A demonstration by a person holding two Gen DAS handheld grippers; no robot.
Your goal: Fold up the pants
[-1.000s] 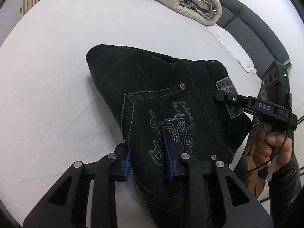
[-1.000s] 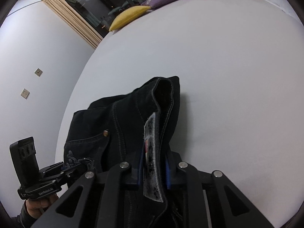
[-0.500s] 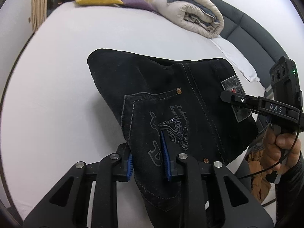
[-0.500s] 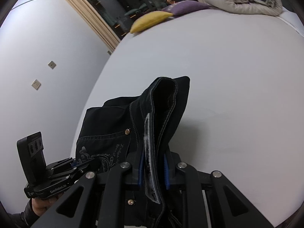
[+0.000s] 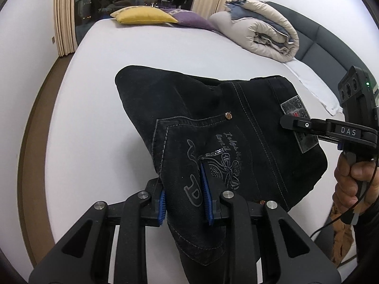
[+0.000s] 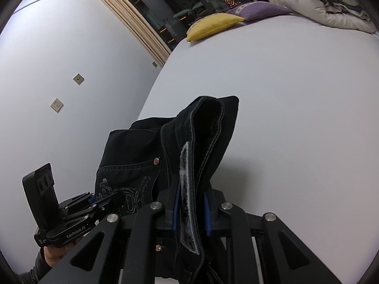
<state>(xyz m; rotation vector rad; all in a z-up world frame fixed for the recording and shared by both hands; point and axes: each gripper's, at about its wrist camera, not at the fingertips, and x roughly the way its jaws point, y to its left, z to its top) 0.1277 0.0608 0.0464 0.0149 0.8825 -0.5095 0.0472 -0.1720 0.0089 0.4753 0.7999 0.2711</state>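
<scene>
Black jeans (image 5: 213, 123) with an embroidered back pocket and a grey waistband patch hang lifted above the white bed (image 5: 99, 108). My left gripper (image 5: 186, 194) is shut on the pocket-side edge of the jeans. My right gripper (image 6: 190, 209) is shut on the waistband at the patch; it also shows in the left wrist view (image 5: 298, 125). The left gripper shows in the right wrist view (image 6: 104, 201). The jeans (image 6: 165, 146) are bunched between the two grippers, folded over; the legs are hidden below.
A rolled beige and grey duvet (image 5: 260, 35) lies at the far end of the bed, with a yellow cushion (image 5: 142, 17) and a purple cushion (image 5: 191, 20). A white pillow (image 5: 312, 87) and dark headboard (image 5: 327, 45) are at the right. A wall stands left (image 6: 71, 71).
Both grippers have risen with the jeans and tilted up, so more of the room and the bed's far end shows. Both grips are unchanged.
</scene>
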